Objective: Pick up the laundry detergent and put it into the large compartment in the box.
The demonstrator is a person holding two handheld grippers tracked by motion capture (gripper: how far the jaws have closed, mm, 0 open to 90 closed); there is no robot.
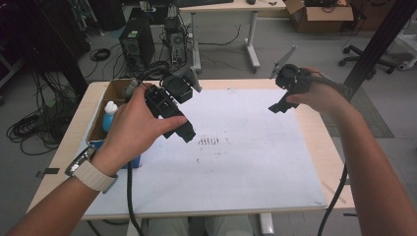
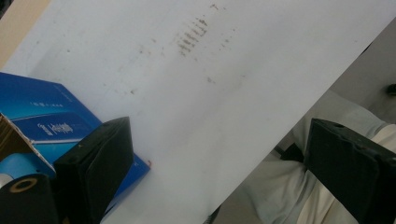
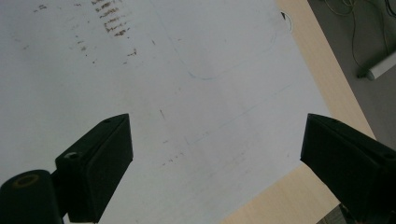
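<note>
While both grippers hover empty, left gripper (image 1: 184, 130) and right gripper (image 1: 280, 105) fingers spread wide, the nearest thing, a blue cardboard box (image 2: 56, 119), sits at left edge of the white surface (image 1: 236, 162). Likely light, stiff; grab its flat sides.

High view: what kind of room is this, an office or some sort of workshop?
Probably a lab or workshop. A computer tower sits on the floor amid loose cables, a cardboard box lies by a desk, and the table has a stained white sheet.
</note>
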